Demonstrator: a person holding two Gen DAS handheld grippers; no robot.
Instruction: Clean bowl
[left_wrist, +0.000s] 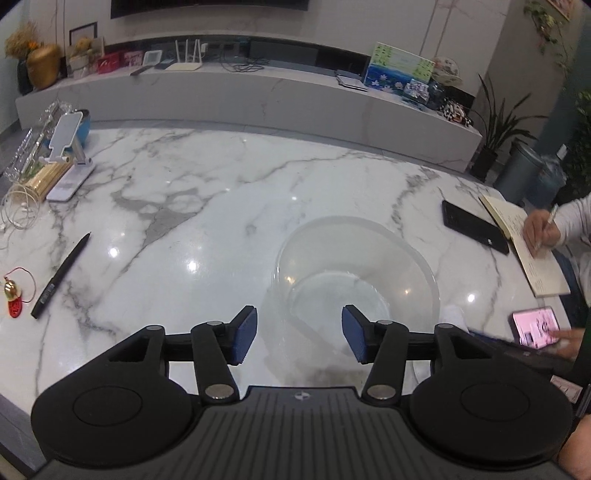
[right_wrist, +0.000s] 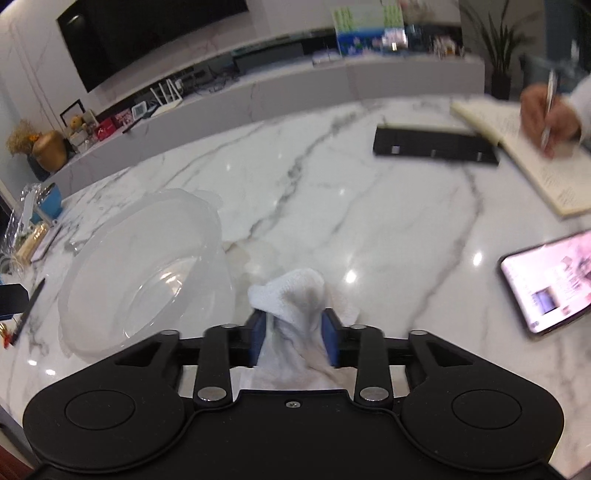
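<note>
A clear plastic bowl (left_wrist: 354, 269) sits on the white marble table (left_wrist: 207, 192), just ahead of my left gripper (left_wrist: 299, 334). That gripper is open, its blue pads wide apart and nothing between them. In the right wrist view the same bowl (right_wrist: 144, 273) lies to the left of my right gripper (right_wrist: 293, 334). The right gripper is shut on a white cloth (right_wrist: 291, 299), which bunches up above the pads. A bit of that cloth (left_wrist: 454, 315) shows beside the bowl's right edge in the left wrist view.
A person's hand (right_wrist: 546, 114) writes in a notebook (right_wrist: 535, 162) at the right, next to a black case (right_wrist: 436, 144) and a lit phone (right_wrist: 550, 284). A black pen (left_wrist: 61, 275), a red charm (left_wrist: 14, 295) and a phone stand (left_wrist: 68, 155) lie on the left.
</note>
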